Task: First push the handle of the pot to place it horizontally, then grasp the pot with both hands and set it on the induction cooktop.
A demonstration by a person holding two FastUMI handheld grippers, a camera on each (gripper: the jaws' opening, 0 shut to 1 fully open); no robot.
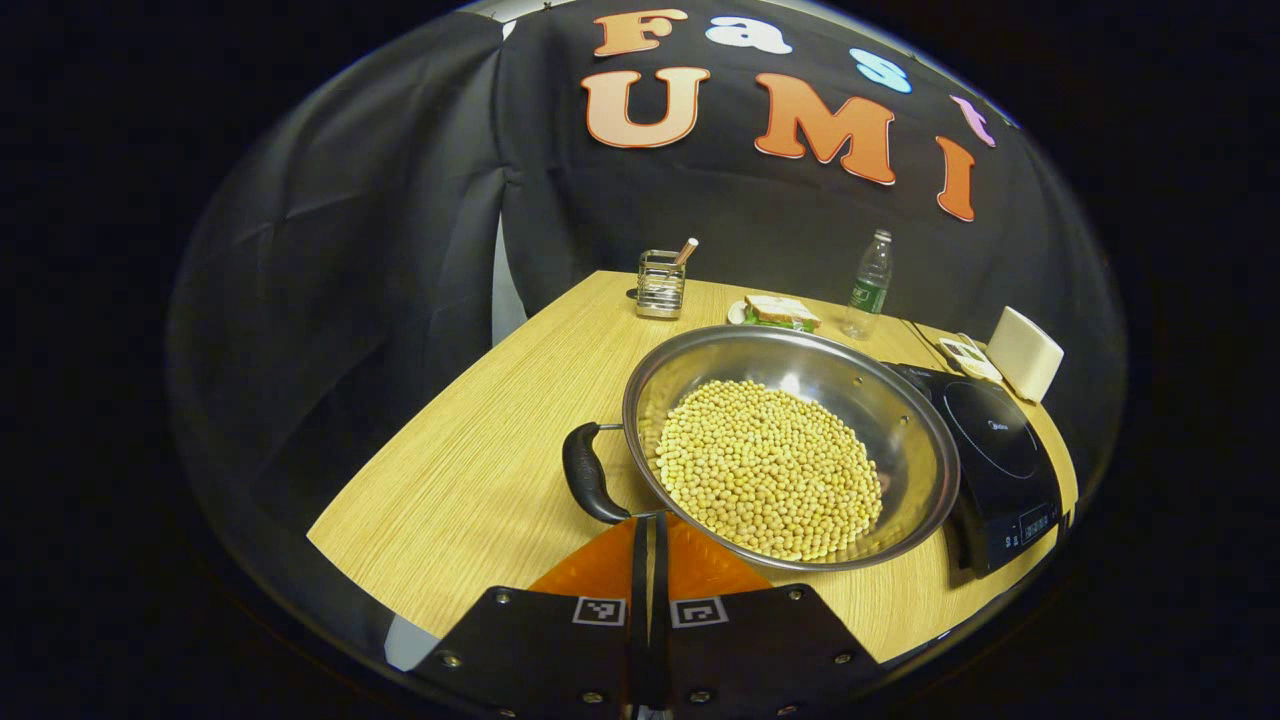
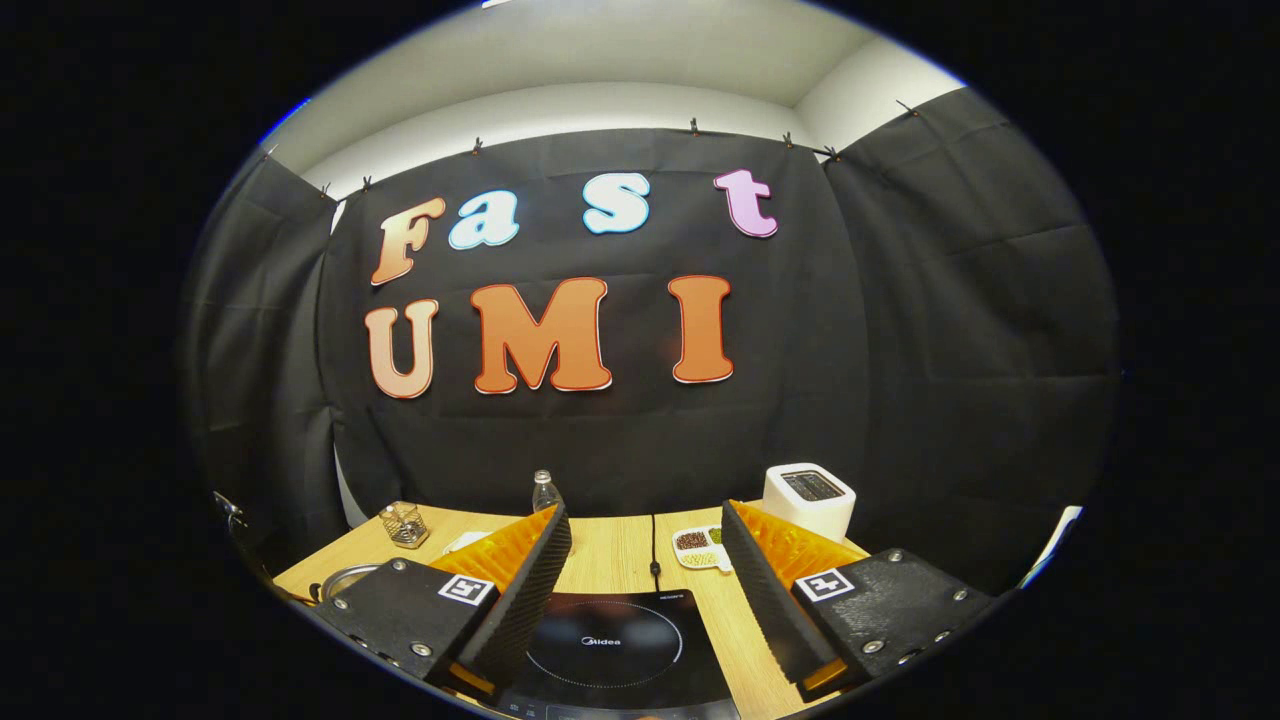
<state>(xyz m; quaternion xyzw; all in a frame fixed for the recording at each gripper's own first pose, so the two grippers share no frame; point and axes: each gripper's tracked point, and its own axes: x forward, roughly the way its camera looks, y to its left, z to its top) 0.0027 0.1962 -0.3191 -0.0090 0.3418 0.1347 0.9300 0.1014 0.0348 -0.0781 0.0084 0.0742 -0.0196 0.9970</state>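
Left gripper view: my left gripper [image 1: 648, 535], fingers together, sits beside the pot [image 1: 790, 450] handle [image 1: 585, 472] (pushing step); next, nudge it sideways. Right gripper [image 2: 648, 560] gapes above the induction cooktop [image 2: 610, 645].

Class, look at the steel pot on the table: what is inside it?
The pot holds a heap of pale yellow beans covering most of its bottom. Whatever lies beneath the beans is hidden; bare steel shows on the wall around them.

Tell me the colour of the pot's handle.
Black, on a shiny steel pot; the handle shows best in the left gripper view.
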